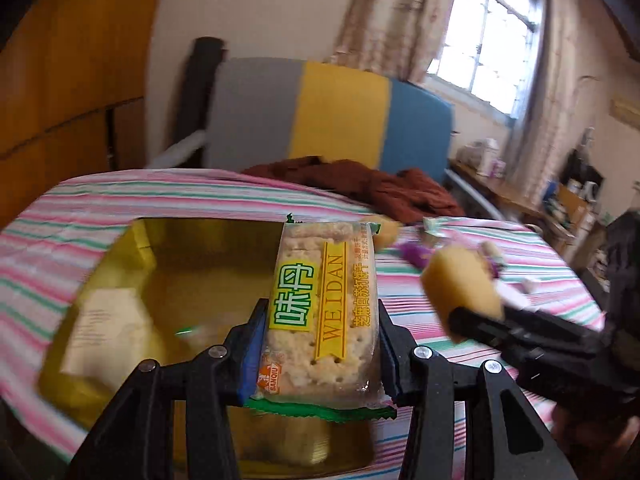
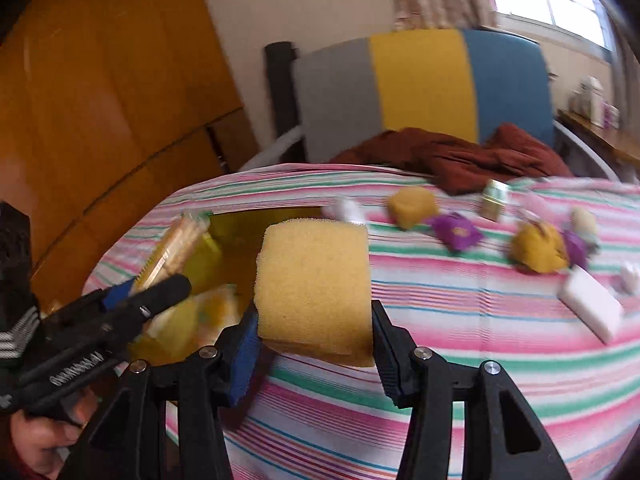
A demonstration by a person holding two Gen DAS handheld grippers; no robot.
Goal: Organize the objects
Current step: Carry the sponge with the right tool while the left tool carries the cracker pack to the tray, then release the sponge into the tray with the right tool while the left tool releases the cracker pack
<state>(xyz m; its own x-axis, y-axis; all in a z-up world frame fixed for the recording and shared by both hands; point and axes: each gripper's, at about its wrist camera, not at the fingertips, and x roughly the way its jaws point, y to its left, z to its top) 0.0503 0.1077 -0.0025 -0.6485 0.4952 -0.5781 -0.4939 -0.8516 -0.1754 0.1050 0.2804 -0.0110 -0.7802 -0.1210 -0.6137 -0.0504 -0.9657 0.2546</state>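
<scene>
Overhead, crinkly cracker packet [image 1: 324, 312], porous sponge block [image 2: 314, 280]

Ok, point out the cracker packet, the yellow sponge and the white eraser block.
cracker packet [image 1: 320, 316], left wrist view, middle of wrapper front.
yellow sponge [image 2: 314, 284], right wrist view, centre of front face.
white eraser block [image 2: 592, 305], right wrist view, top face.

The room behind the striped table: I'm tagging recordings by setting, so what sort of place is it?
Probably a lived-in home room: a curtained window, a colour-block chair with clothing heaped by it, and wooden cabinets.
</scene>
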